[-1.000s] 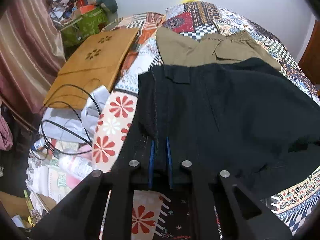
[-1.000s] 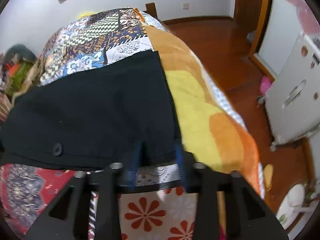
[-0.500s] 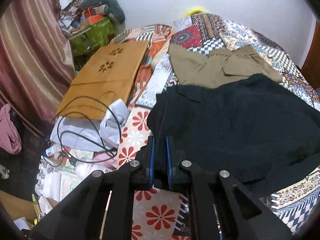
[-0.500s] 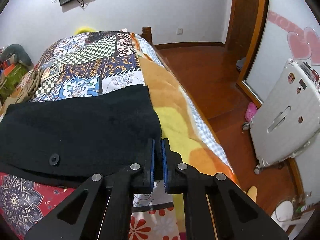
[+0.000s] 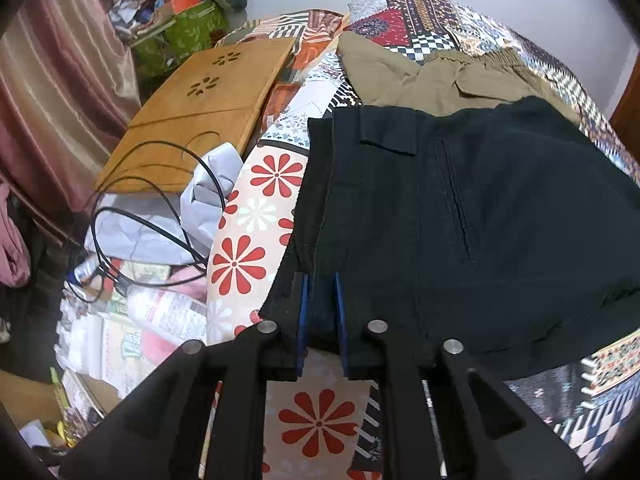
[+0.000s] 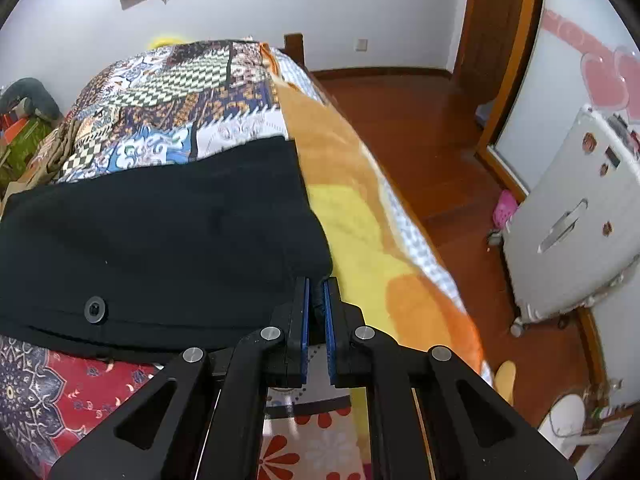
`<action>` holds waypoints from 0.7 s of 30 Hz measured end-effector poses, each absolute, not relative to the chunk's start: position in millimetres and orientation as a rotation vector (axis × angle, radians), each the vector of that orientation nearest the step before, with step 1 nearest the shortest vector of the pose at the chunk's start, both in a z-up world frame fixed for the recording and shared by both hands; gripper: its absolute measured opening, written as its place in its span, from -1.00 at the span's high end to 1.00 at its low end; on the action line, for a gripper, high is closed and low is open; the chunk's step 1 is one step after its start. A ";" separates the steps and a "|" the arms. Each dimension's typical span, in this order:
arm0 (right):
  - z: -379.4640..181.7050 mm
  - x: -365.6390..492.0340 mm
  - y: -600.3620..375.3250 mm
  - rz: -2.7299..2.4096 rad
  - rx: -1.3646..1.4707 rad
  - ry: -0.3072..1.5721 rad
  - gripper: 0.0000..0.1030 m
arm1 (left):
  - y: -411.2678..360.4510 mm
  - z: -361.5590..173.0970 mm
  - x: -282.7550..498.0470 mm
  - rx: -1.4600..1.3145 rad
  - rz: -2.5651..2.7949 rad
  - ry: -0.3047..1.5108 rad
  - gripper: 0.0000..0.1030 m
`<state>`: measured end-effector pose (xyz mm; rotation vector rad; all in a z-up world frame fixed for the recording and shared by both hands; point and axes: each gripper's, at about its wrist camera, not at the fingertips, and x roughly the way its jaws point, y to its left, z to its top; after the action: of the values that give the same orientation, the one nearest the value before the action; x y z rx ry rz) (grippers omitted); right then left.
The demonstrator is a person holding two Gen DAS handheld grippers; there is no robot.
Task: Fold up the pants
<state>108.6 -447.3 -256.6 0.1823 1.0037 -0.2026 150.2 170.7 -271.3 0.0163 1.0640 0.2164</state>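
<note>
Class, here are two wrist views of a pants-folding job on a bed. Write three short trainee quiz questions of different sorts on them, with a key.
1. True or false: the left gripper has black pants fabric between its fingers.
2. Which garment lies beyond the black pants in the left wrist view? A) olive pants B) a red sweater C) a white shirt
3. Fill in: the right gripper pinches the pants at the corner nearest the bed's ____ edge, above the wooden floor.

Key: 1 true; 2 A; 3 right
</note>
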 end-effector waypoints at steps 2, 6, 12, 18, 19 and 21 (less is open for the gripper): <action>-261.8 107.8 -447.0 -0.202 0.187 1.018 0.88 | 168.7 -271.8 149.2 0.061 0.241 1.058 0.36; -251.7 106.3 -451.7 -0.217 0.195 1.047 0.55 | 172.0 -255.1 145.8 0.048 0.281 1.045 0.14; -210.4 107.8 -441.9 -0.142 0.246 0.966 0.35 | 141.9 -203.5 147.1 0.026 0.164 0.929 0.07; -183.6 137.5 -368.3 0.118 0.182 0.913 0.23 | 78.5 -195.5 168.8 0.030 -0.052 0.901 -0.04; -181.9 143.5 -356.8 0.168 0.182 0.914 0.23 | 66.5 -200.1 174.1 0.034 -0.078 0.913 -0.04; -182.1 155.6 -330.4 0.270 0.195 0.919 0.23 | 45.2 -211.6 184.4 0.024 -0.134 0.946 -0.04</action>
<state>155.6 -330.4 -182.1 0.1950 0.9194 0.2702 184.4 45.2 -211.6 0.0238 0.9462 -0.1337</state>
